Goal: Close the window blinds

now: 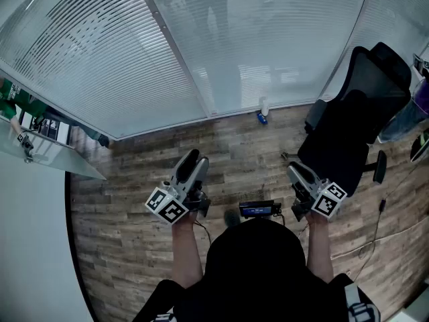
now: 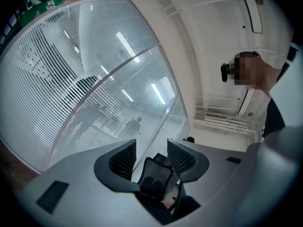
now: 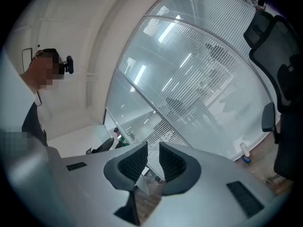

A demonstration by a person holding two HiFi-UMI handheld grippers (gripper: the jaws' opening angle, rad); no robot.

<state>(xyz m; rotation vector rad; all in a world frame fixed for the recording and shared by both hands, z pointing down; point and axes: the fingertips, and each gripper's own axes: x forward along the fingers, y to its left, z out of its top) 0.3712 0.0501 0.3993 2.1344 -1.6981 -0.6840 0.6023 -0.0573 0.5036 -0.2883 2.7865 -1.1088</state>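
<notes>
The window blinds hang across the glass wall straight ahead of the person, their thin horizontal slats running the full width. A slanting white frame post splits them into panels, and ceiling lights and dim shapes show hazily through them. Both of the 2 tools are held out over the wooden floor, well apart from the blinds and touching nothing. The left hand-held gripper points toward the glass. In the left gripper view, the left hand-held gripper has its jaws standing clearly apart with nothing between the pads, and the blinds fill the space beyond. The right hand-held gripper is held beside a black office chair. In the right gripper view, the right hand-held gripper has its jaws drawn near each other. A narrow gap is left between them and they grip nothing, with the blinds ahead of them. A small white bottle stands on the floor at the foot of the glass, just beside a small blue object.
</notes>
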